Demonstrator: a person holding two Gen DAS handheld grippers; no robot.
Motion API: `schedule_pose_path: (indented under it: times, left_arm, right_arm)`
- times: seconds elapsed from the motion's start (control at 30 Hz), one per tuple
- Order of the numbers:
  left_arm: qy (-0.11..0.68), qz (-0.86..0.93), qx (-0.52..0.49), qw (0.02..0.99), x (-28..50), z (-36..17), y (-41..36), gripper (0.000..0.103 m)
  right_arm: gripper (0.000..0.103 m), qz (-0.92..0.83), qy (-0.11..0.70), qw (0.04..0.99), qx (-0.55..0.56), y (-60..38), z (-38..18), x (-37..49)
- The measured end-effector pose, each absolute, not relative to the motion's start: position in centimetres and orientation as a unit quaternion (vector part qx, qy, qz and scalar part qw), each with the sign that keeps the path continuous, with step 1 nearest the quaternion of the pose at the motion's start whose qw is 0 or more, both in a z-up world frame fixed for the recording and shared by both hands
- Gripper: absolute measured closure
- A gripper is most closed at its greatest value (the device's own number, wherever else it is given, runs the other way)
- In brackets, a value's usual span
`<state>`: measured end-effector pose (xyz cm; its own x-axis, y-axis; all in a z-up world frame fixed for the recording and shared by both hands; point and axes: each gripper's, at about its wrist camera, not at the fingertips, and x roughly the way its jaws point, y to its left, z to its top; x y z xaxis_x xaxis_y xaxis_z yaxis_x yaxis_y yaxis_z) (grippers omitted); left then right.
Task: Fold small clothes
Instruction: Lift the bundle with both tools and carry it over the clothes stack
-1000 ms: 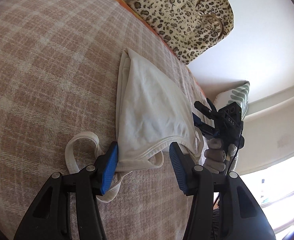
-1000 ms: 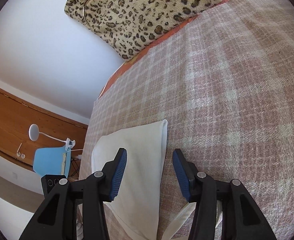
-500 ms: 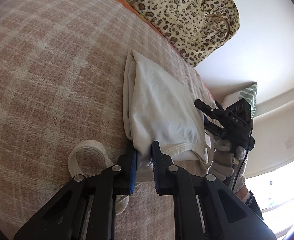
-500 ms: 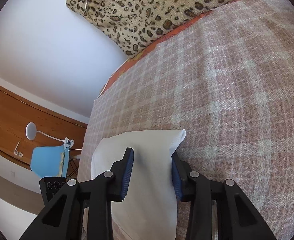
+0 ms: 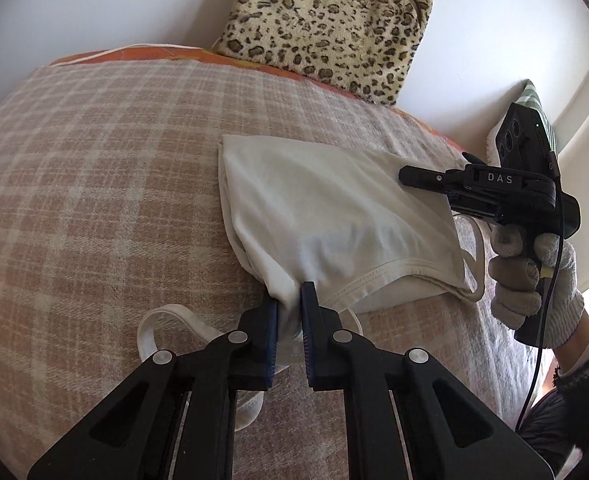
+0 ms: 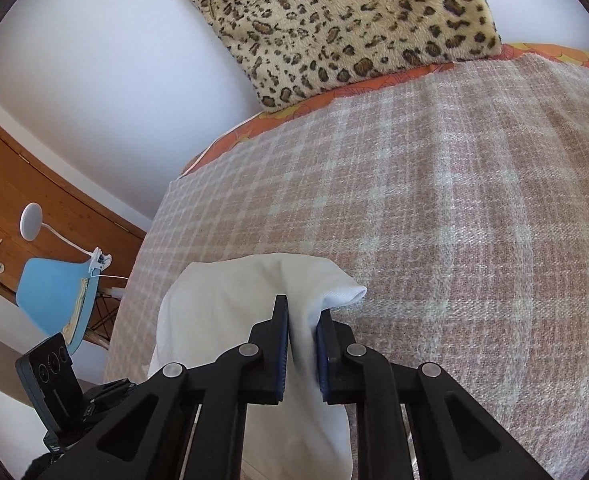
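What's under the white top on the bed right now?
Under the white top lies the plaid blanket; one strap loop pokes out beside the left gripper. Anything else beneath the fabric is covered and cannot be seen.

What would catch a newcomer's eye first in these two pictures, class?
The white top stands out, lying mid-frame on the plaid blanket, pinched at its near edge by the left tongs and at another edge by the right tongs. Behind it, a leopard-print bag leans against the wall at the far edge of the bed.
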<state>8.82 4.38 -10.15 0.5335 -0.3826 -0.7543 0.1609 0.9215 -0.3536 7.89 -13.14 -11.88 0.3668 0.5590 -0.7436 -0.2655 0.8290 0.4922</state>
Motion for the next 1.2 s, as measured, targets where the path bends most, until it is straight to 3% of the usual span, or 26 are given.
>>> schedule_pose_path:
  times: [0.63,1.2]
  left_arm:
    - [0.428,-0.164,-0.080,0.885,7.5,-8.1,3.2,0.095]
    - [0.392,-0.212,-0.065,0.893,6.6,-6.3,-2.3,0.096]
  right_arm:
    - [0.094,0.248,0.463,0.846,0.086,-11.5,-8.7,6.0]
    - [0.094,0.237,0.415,0.872,0.103,-16.1,-3.2,2.6]
